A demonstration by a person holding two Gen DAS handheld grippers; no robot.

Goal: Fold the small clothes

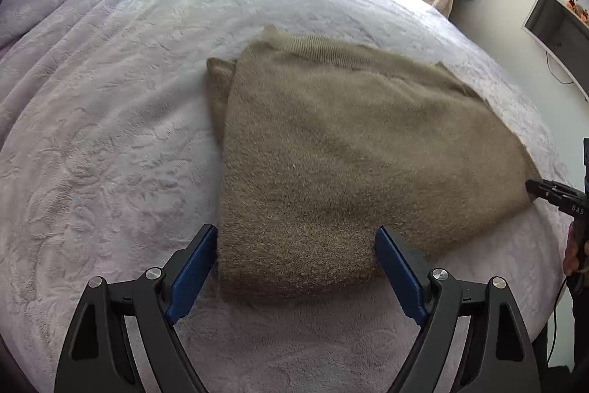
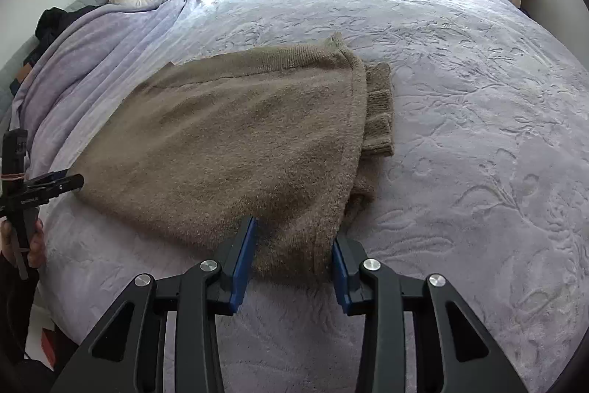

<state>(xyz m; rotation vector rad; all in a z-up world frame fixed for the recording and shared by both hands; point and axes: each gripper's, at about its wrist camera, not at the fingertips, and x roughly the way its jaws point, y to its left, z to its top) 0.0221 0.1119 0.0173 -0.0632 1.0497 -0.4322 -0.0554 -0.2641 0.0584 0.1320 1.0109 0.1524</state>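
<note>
I had the brown sweater point(image 1: 331, 150) lying folded on the lavender bedspread point(image 1: 92, 135), its near hem toward the bed's near edge, so both tools could take a corner for the next fold. My left gripper point(image 1: 296, 245) stood with fingers apart, straddling the hem's left corner. My right gripper point(image 2: 292, 245) was likewise spread around the right corner, not pinching, I judged. Only the right view showed the ribbed cuffs point(image 2: 379, 109) tucked under the far side; the left view showed the wall shelf point(image 1: 559, 28).
</note>
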